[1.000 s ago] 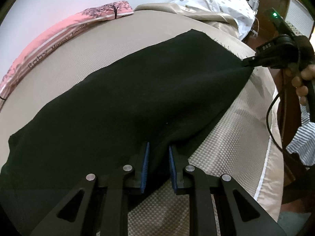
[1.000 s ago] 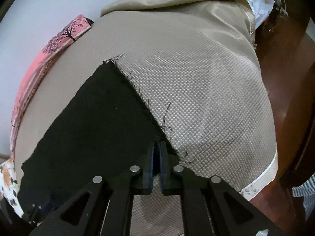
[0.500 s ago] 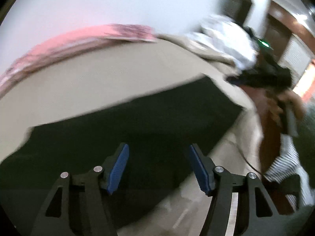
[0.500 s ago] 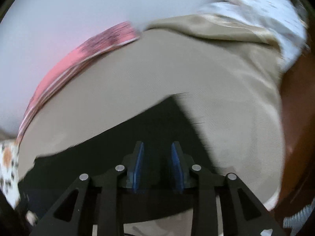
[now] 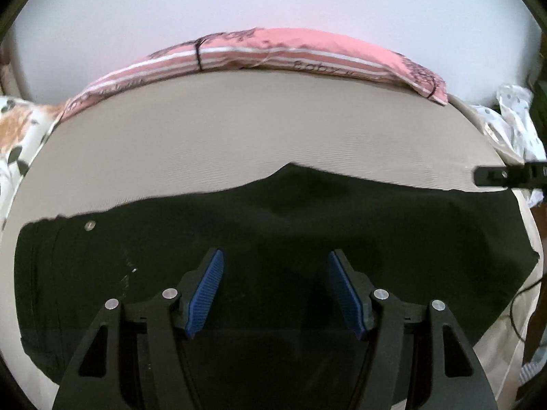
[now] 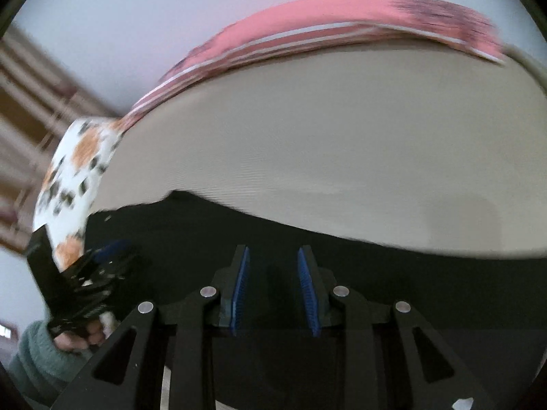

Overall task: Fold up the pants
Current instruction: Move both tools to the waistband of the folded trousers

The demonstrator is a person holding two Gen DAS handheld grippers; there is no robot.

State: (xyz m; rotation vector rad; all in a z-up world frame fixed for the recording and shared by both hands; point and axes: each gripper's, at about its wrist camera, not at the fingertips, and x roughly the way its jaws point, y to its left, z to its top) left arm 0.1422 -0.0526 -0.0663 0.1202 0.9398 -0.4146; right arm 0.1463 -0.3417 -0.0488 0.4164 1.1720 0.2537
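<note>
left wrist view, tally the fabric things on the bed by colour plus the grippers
Black pants: 1
Pink striped pillow: 1
White-and-orange floral cloth: 1
White dotted cloth: 1
Black two-finger grippers, left gripper and right gripper: 2
Total: 6

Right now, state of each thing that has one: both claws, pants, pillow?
left claw: open, over the pants, gripping nothing
right claw: open, nothing between its pads
pants: black, spread flat on the bed, lengthwise fold done
pink pillow: lying along the bed's far edge, against the wall
</note>
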